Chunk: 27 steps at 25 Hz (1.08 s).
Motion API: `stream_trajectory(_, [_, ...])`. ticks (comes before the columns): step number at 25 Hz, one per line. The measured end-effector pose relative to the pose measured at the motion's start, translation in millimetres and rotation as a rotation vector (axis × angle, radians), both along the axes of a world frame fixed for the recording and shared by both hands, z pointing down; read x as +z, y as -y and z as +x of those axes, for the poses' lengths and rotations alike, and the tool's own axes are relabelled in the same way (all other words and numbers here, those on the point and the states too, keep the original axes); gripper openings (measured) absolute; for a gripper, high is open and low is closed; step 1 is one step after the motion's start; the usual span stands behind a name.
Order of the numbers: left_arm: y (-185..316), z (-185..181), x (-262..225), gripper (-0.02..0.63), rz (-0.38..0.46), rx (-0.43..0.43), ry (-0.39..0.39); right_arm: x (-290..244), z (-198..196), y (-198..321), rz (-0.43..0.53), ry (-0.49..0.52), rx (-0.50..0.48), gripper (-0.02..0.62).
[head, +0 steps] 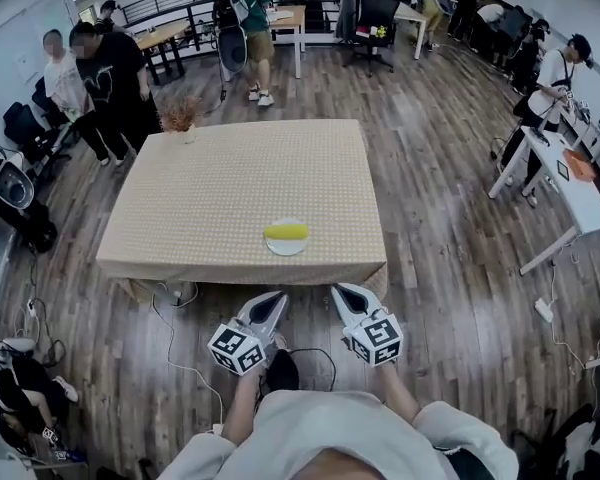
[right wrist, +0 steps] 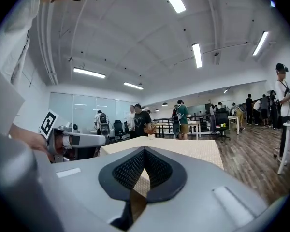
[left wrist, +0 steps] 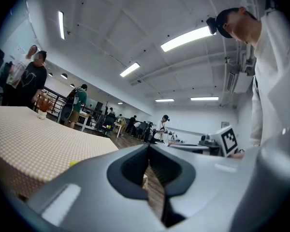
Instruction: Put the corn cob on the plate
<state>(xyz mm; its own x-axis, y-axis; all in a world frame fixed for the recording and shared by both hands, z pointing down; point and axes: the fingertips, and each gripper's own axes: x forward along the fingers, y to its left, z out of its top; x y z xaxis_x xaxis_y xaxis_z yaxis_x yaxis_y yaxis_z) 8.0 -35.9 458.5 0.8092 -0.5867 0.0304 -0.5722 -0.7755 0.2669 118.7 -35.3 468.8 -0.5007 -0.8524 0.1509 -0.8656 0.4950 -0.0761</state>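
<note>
The cob [head: 286, 232] lies across the plate [head: 280, 250], so the job looks done; left gripper [head: 274, 300] and right gripper [head: 346, 294] hover off the table [head: 220, 183], jaws pressed together on nothing.

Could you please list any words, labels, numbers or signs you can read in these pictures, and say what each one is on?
No readable words or numbers anywhere.
Black-and-white square markers, patterns rather than text: cube of the left gripper, cube of the right gripper.
White print on a bystander's black shirt: too small to read.
</note>
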Motion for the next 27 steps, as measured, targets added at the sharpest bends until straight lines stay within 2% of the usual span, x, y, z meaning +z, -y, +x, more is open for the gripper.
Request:
stream_trajectory(4, [-44,12,-2,0.008,-0.01,-0.005,0.012,-2,12,-45,-0.009,0.01,-0.012,-0.003])
stream_trajectory(8, [-62,24,-11,0.008,0.014,0.012,0.014,-6,15,-69,0.008,-0.006,-0.02,-0.003])
stream_trajectory(14, [-65,28,-27,0.008,0.054,0.029,0.001,-11,12,-76,0.016,-0.026,-0.017,-0.003])
stream_trajectory(27, [-61,-8,-36,0.008,0.057,0.044,-0.014,-19,-28,-68,0.015,-0.071,-0.012,-0.003])
